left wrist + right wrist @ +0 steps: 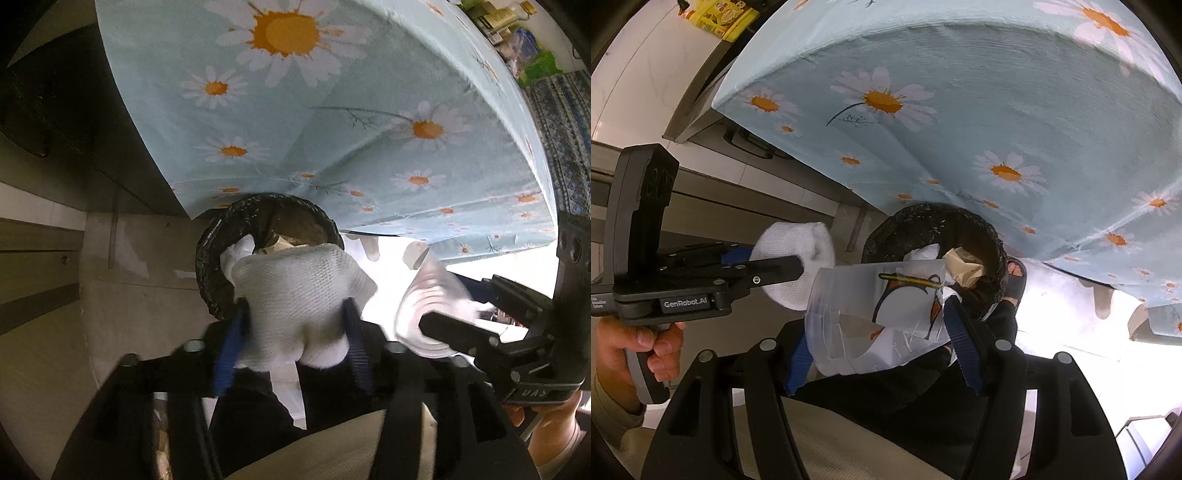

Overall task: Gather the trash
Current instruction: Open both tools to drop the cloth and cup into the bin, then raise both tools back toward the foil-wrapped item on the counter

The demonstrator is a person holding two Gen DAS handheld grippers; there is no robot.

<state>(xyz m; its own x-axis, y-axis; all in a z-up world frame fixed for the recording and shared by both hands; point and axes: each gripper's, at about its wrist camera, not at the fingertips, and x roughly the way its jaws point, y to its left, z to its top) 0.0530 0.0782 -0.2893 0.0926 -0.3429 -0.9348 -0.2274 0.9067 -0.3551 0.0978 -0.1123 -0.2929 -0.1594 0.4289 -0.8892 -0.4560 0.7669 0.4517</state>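
We see a table draped in a light blue daisy-print tablecloth [332, 110] filling the upper part of both views, its hanging edge coming down right over the far rim of a black-lined trash bin [934, 229] that stands on the pale floor [122, 295]; a foot in a dark sandal [1015, 277] shows just behind the bin in the right wrist view, and yellow packaging [720, 18] sits on a counter at the far upper left. Inside the bin we can make out a crumpled tan paper [964, 271] and some white scraps. Our left gripper [291, 321] sits just above the near rim of the bin and is clamped on a wadded white knit glove [295, 295], blue pads pressing it from both sides. Our right gripper [882, 332] hangs beside it, also just short of the bin's mouth, its fingers [962, 347] fairly wide apart and gripping a clear plastic cup [875, 306] with an orange and black print, the cup's open end pointing toward the bin. In the right wrist view the left gripper's black body, marked GenRobot.AI, reaches in from the left with the white glove at its tip, touching the cup's side
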